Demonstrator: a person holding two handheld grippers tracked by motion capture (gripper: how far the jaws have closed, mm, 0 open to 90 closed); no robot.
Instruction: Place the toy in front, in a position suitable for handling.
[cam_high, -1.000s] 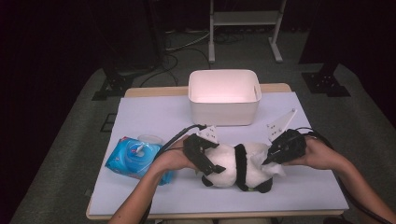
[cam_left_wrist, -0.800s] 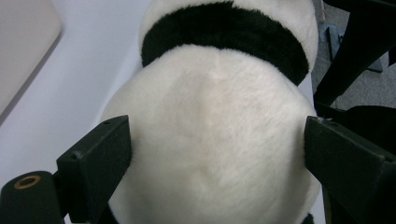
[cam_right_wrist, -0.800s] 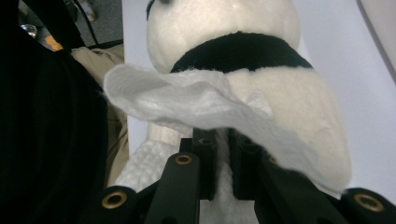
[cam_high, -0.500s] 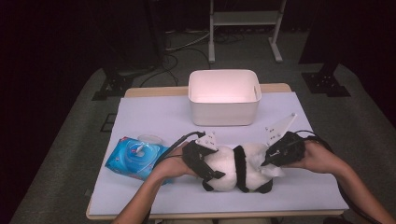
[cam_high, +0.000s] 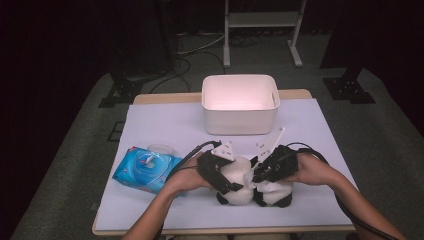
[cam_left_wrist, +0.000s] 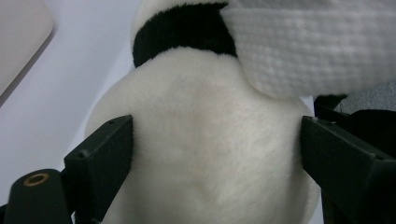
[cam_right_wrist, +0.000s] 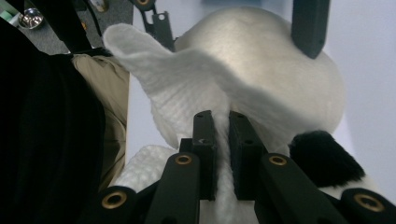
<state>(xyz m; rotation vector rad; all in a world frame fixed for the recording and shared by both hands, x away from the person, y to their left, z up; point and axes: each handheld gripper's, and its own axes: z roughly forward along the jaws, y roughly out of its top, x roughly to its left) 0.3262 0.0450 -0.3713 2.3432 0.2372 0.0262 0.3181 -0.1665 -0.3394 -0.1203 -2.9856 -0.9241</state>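
Since a second ago my right gripper (cam_high: 261, 176) has slid in along the near edge toward the left one, dragging the white wipe (cam_right_wrist: 187, 79) onto the panda plush (cam_high: 250, 182). Its fingers (cam_right_wrist: 204, 140) are pinched nearly closed on a fold of that wipe. My left gripper (cam_left_wrist: 215, 154) has its fingers (cam_left_wrist: 105, 154) spread wide, hugging the plush's white body from both sides. For a clean wipe I'd hold the toy steady and rub in short strokes. Blue wipes pack (cam_high: 146, 169) sits toward the counter's (cam_high: 165, 120) near-left corner, bin (cam_high: 240, 107) at the far edge.

Soft, fuzzy plush on the panda toy (cam_left_wrist: 205, 154). Dimpled, matt paper-like cloth on the white wipe (cam_right_wrist: 187, 88). Smooth matt plastic on the bin (cam_high: 240, 107).
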